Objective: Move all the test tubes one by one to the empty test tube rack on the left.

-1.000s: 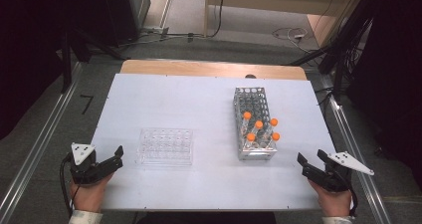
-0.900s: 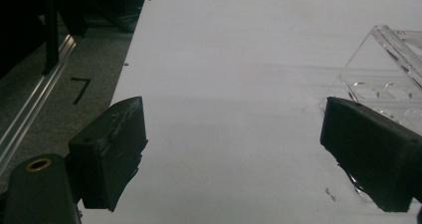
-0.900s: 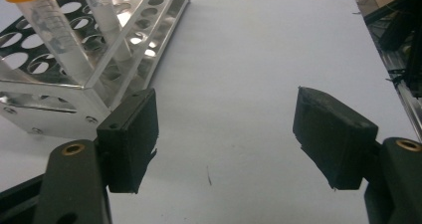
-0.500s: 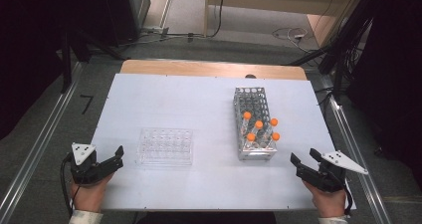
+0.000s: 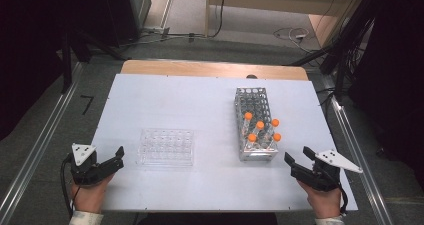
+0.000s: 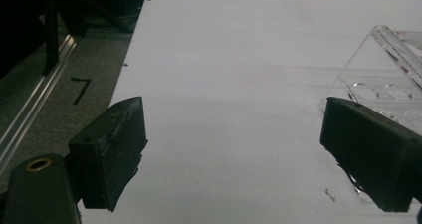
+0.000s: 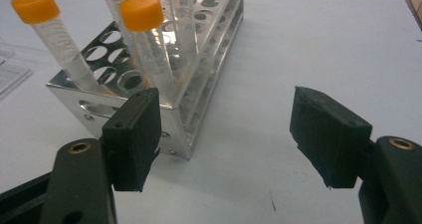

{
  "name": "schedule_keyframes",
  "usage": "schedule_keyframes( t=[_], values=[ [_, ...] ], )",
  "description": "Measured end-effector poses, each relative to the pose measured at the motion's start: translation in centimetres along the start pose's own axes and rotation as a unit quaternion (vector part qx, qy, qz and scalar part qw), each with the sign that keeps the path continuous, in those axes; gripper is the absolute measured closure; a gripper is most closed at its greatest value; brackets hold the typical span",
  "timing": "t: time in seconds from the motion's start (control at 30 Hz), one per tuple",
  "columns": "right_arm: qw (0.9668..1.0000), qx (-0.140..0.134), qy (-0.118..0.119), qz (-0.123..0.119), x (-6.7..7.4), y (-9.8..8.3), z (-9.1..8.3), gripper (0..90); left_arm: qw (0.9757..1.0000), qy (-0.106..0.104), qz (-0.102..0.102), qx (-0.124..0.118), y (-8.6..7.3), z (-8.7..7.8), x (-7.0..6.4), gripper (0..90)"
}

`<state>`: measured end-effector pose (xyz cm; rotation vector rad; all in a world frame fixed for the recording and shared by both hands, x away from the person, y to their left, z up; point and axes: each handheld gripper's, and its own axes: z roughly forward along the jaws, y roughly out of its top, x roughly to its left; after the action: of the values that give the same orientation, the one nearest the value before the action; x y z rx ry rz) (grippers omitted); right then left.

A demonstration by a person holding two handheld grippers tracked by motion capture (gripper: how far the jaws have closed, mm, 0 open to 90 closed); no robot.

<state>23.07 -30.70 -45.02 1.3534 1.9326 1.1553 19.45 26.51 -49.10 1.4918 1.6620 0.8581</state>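
On a white table (image 5: 200, 100) seen from above, a metal tube rack (image 5: 256, 123) stands right of centre in the frame, its long side running toward the far edge. Five orange-capped tubes (image 5: 260, 125) sit upright in the near end of the rack. A clear plastic rack (image 5: 166, 147) lies flat at the lower left of centre, well apart from the metal one.

At the lower right of the high view, the right gripper (image 5: 296, 159) rests in a person's hand just below and to the right of the metal rack's near corner, close to it but not touching. Its jaws stand wide, having just been closing a little, and nothing lies between them. In the right gripper view, the right gripper (image 7: 226, 137) frames bare table, with the metal tube rack (image 7: 149, 84) rising in the upper left behind the left jaw and three orange caps showing at the top.

At the lower left of the high view, the left gripper (image 5: 118, 157) sits in the other hand, beside the left end of the clear rack and apart from it. Its jaws are also spread wide with nothing held. In the left gripper view, the left gripper (image 6: 234, 139) looks over empty white surface, and the clear plastic rack (image 6: 388, 64) shows at the right edge behind the right jaw.
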Motion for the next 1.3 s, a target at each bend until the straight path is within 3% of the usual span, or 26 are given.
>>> schedule_keyframes(
  t=[0.57,1.3],
  values=[
    [0.9990,-0.007,0.035,-0.025,2.2,1.3,2.2,41.4,1.0000,0.001,-0.002,0.000,0.0,0.0,0.0,10.7],
    [0.9983,-0.008,0.025,-0.052,3.4,1.6,4.0,70.8,1.0000,0.001,-0.005,-0.004,0.1,0.0,0.1,10.8]
  ],
)
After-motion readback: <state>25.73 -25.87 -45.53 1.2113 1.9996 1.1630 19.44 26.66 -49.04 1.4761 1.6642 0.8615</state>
